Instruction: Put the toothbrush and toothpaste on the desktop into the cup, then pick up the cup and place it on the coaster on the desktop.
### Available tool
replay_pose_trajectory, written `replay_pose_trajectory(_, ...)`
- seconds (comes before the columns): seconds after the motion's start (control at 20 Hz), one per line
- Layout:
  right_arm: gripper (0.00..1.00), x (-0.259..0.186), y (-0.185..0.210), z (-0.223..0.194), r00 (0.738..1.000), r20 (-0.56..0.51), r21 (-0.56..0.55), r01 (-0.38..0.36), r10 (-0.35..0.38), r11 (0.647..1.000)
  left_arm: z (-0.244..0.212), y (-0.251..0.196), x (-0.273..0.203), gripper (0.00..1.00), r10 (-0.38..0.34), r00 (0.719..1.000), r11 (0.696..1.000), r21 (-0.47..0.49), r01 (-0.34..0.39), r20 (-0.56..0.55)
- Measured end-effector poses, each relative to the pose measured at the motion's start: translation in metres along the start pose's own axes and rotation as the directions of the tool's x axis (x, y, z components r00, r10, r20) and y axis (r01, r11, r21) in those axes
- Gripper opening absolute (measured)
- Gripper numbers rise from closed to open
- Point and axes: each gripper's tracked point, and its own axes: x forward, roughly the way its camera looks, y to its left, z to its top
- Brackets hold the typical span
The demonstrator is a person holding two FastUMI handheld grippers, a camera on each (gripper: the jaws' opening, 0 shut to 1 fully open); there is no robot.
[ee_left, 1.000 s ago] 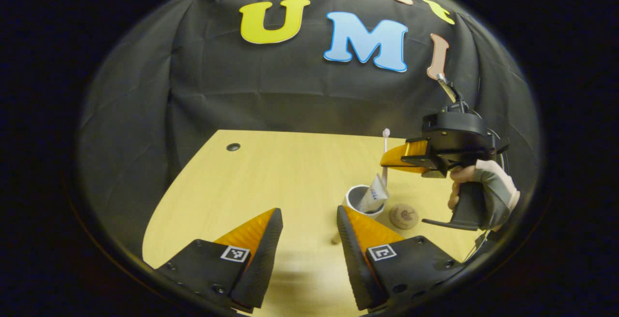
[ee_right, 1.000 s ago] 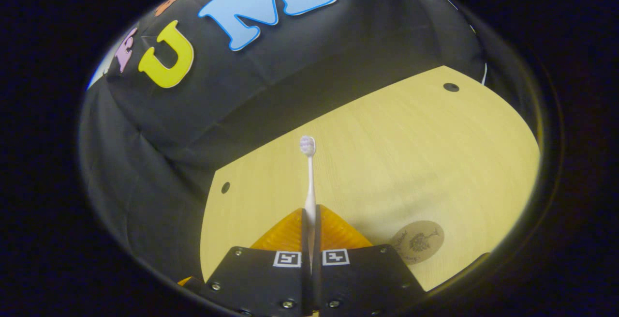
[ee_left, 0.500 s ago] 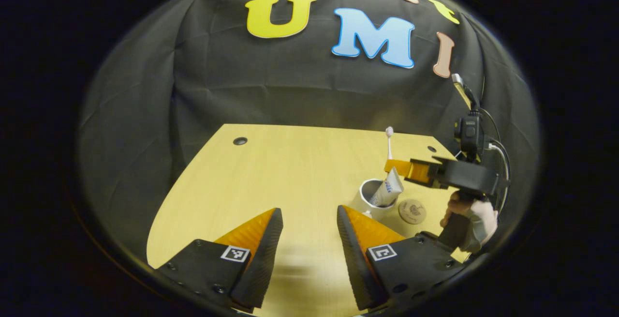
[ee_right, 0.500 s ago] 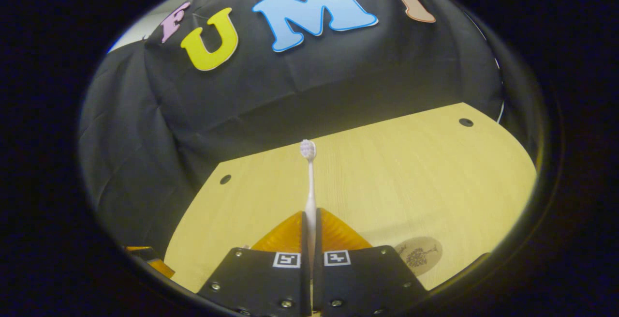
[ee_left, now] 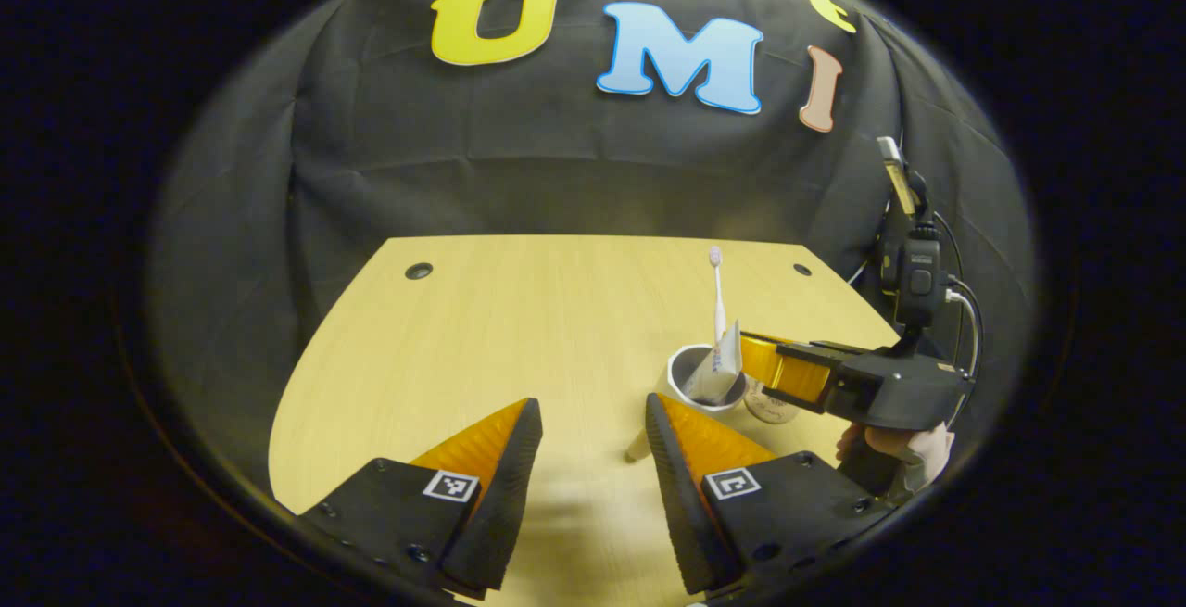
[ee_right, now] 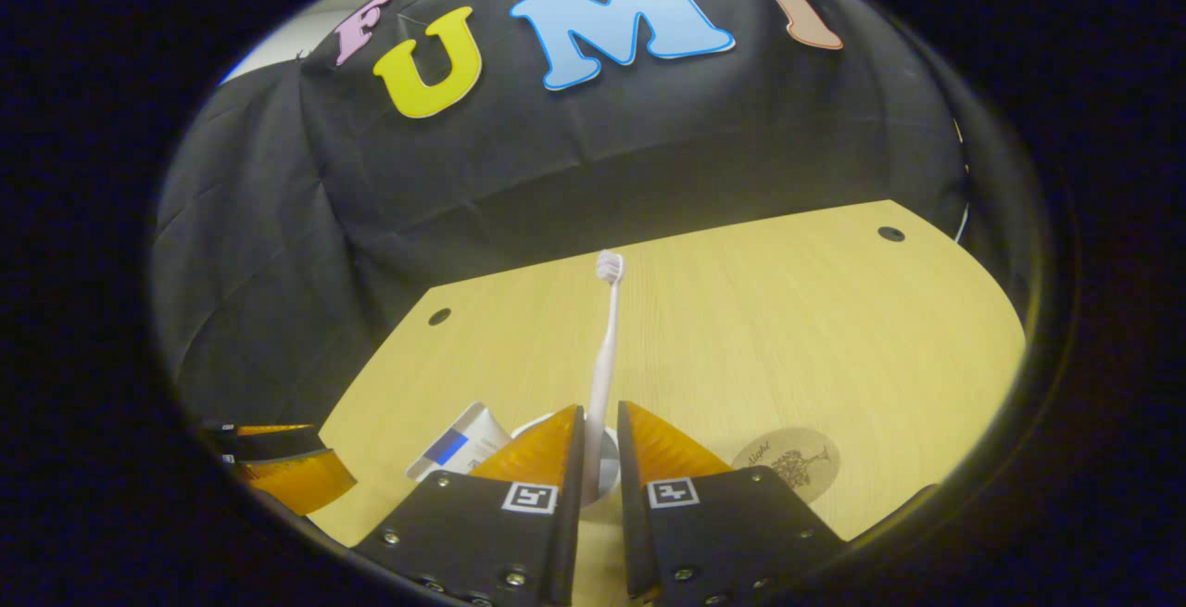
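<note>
Two items stand in the cup (ee_left: 690,383) — toothpaste (ee_left: 719,373) leaning, toothbrush (ee_right: 604,347) upright, long axis vertical | right gripper (ee_right: 596,422) around the handle, jaws now slightly parted versus clamped earlier | coaster (ee_right: 786,464) just beside the cup | left gripper (ee_left: 586,414) wide open, empty.

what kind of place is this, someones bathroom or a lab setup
Likely a staged recording booth, not a bathroom: black cloth wall, a bare wooden desktop holding just a cup and coaster, and handheld grippers, left and right.
</note>
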Motion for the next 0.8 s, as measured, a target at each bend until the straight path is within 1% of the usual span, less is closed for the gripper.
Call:
replay_pose_trajectory(0.05,0.21,-0.001,0.001,0.000,1.000,0.000,-0.005,-0.002,0.002,1.000,-0.003,-0.001,0.003,0.73,-0.004,1.000,1.000,0.004,0.004,-0.009)
replay_pose_trajectory(0.1,0.14,-0.002,0.000,-0.002,1.000,-0.004,-0.009,0.004,-0.004,1.000,-0.003,0.000,0.005,0.74,-0.005,1.000,1.000,0.009,0.005,-0.015)
replay_pose_trajectory(0.15,0.21,-0.002,-0.002,-0.004,1.000,-0.012,-0.018,0.015,-0.015,1.000,-0.004,0.000,0.006,0.74,-0.006,1.000,1.000,0.013,0.006,-0.019)
replay_pose_trajectory(0.25,0.21,0.000,-0.010,-0.010,0.998,-0.039,-0.064,0.045,-0.047,0.997,-0.003,0.001,0.006,0.76,-0.004,1.000,1.000,0.020,0.005,-0.019)
replay_pose_trajectory(0.3,0.22,0.002,-0.012,-0.014,0.997,-0.052,-0.087,0.047,-0.052,0.995,-0.002,0.002,0.006,0.76,-0.003,1.000,1.000,0.022,0.004,-0.019)
replay_pose_trajectory(0.4,0.22,0.001,-0.011,-0.023,0.996,-0.081,-0.110,0.038,-0.047,0.993,-0.002,0.001,0.006,0.74,-0.004,1.000,1.000,0.024,0.005,-0.019)
replay_pose_trajectory(0.5,0.22,-0.002,-0.008,-0.020,0.997,-0.067,-0.108,0.033,-0.040,0.994,-0.003,0.000,0.007,0.75,-0.013,1.000,1.000,0.021,0.013,-0.022)
replay_pose_trajectory(0.7,0.22,-0.013,-0.012,-0.009,0.998,-0.057,-0.085,0.033,-0.038,0.996,-0.006,-0.012,0.011,0.75,-0.059,0.998,0.997,0.037,0.060,-0.039)
replay_pose_trajectory(0.8,0.22,-0.018,-0.017,-0.004,0.998,-0.051,-0.081,0.043,-0.047,0.996,-0.007,-0.023,0.014,0.75,-0.113,0.992,0.992,0.058,0.116,-0.057)
